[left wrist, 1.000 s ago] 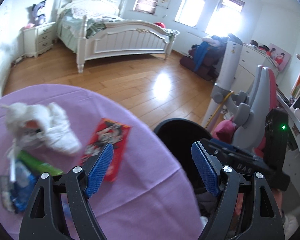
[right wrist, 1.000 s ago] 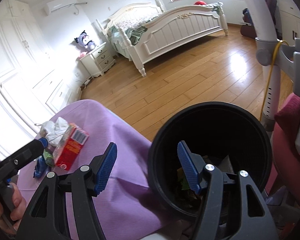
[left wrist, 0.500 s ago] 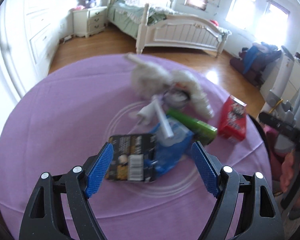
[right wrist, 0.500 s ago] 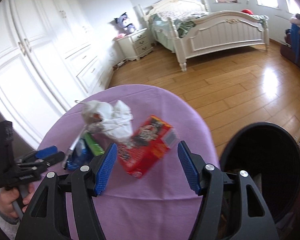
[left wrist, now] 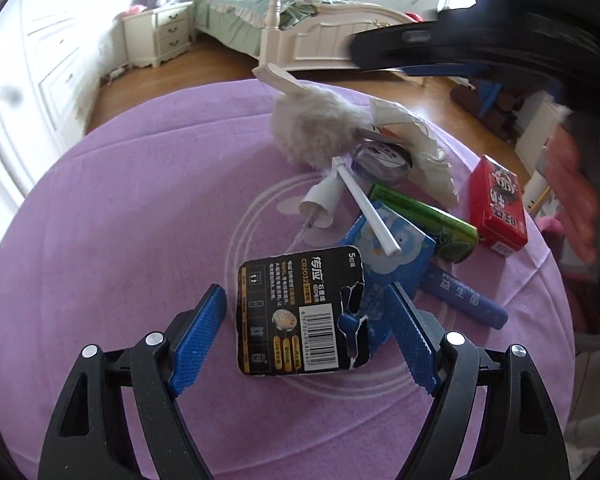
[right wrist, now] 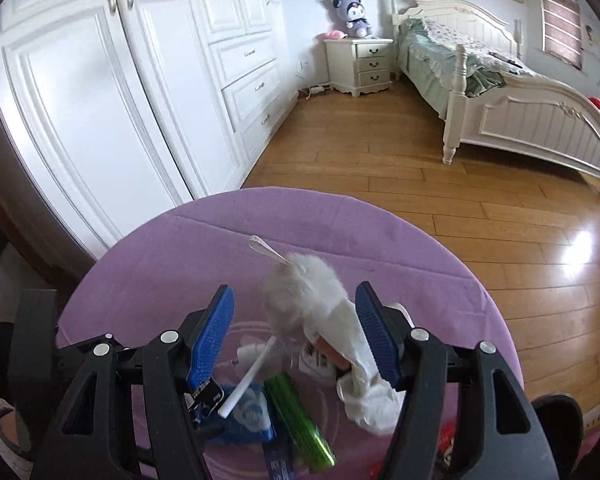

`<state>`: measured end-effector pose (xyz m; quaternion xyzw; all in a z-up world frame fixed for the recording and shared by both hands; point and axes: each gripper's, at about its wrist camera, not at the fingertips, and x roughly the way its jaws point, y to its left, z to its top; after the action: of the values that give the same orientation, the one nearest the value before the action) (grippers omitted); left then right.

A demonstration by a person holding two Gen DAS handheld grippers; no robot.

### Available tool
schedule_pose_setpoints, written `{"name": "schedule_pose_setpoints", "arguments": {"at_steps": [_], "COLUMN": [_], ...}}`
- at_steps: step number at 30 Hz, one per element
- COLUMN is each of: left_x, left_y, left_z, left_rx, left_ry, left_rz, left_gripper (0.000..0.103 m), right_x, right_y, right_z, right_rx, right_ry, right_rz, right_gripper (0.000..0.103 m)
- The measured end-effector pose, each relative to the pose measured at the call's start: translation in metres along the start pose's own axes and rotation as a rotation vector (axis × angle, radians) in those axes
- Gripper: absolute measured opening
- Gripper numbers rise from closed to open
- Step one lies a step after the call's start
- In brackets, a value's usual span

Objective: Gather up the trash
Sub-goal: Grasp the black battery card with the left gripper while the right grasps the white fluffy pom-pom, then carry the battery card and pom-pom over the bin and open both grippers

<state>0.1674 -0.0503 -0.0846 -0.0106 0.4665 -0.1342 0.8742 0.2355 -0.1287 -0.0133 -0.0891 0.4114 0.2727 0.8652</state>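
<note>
My left tongs [left wrist: 304, 336] wide open, nothing gripped, blue pads either side of black battery card [left wrist: 300, 312] lying flat on purple bench [left wrist: 120, 220]. Blue packet [left wrist: 392, 256] touches card at its 1 o'clock, white stick [left wrist: 366, 208] across it. Green tube [left wrist: 424, 214], red box [left wrist: 498, 204] further toward 2 o'clock. My right tongs [right wrist: 296, 338] wide open too, empty, straddling white fluffy wad [right wrist: 304, 296] and crumpled tissue [right wrist: 364, 384]. Trash pile sits mid-bench.
</note>
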Motion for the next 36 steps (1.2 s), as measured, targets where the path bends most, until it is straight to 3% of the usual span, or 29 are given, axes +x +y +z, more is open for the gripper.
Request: {"name": "schedule_pose_setpoints", "arguments": {"at_steps": [3, 5, 7, 11, 16, 20, 22, 24, 28, 33, 36], "left_x": [-0.003, -0.005, -0.007, -0.007, -0.008, -0.011, -0.014, -0.021, -0.032, -0.045, -0.053], "left_y": [0.003, 0.007, 0.009, 0.013, 0.018, 0.032, 0.038, 0.043, 0.049, 0.07, 0.07], "left_z": [-0.002, -0.006, -0.009, -0.013, -0.015, -0.013, -0.014, -0.014, -0.018, -0.029, -0.027], "left_rx": [0.011, 0.022, 0.047, 0.077, 0.078, 0.023, -0.015, -0.042, -0.095, -0.216, -0.212], "left_ry": [-0.009, -0.01, -0.022, -0.041, -0.062, -0.076, -0.089, -0.121, -0.149, -0.171, -0.207], "left_rz": [-0.015, -0.022, -0.03, -0.035, -0.006, -0.025, 0.018, 0.01, 0.018, -0.053, 0.006], "left_gripper": [0.081, 0.087, 0.087, 0.08, 0.054, 0.052, 0.046, 0.036, 0.027, 0.027, 0.027], "right_x": [0.033, 0.055, 0.065, 0.042, -0.023, -0.07, -0.083, -0.091, -0.095, -0.085, -0.085], "right_y": [0.01, 0.013, 0.017, 0.022, 0.025, 0.02, 0.019, 0.017, 0.01, 0.006, 0.009], "right_z": [0.008, 0.007, 0.001, -0.006, -0.016, -0.04, -0.055, -0.069, -0.093, -0.122, -0.13], "right_rx": [-0.065, -0.089, -0.094, -0.049, 0.063, 0.174, 0.202, 0.216, 0.262, 0.317, 0.323], "right_ry": [0.092, 0.168, 0.192, 0.083, -0.123, -0.235, -0.256, -0.264, -0.258, -0.221, -0.214], "right_rz": [-0.066, -0.117, -0.137, -0.059, 0.069, 0.14, 0.143, 0.131, 0.125, 0.14, 0.14], "right_gripper": [0.063, 0.061, 0.046, 0.038, 0.038, 0.038, 0.038, 0.039, 0.039, 0.039, 0.039]}}
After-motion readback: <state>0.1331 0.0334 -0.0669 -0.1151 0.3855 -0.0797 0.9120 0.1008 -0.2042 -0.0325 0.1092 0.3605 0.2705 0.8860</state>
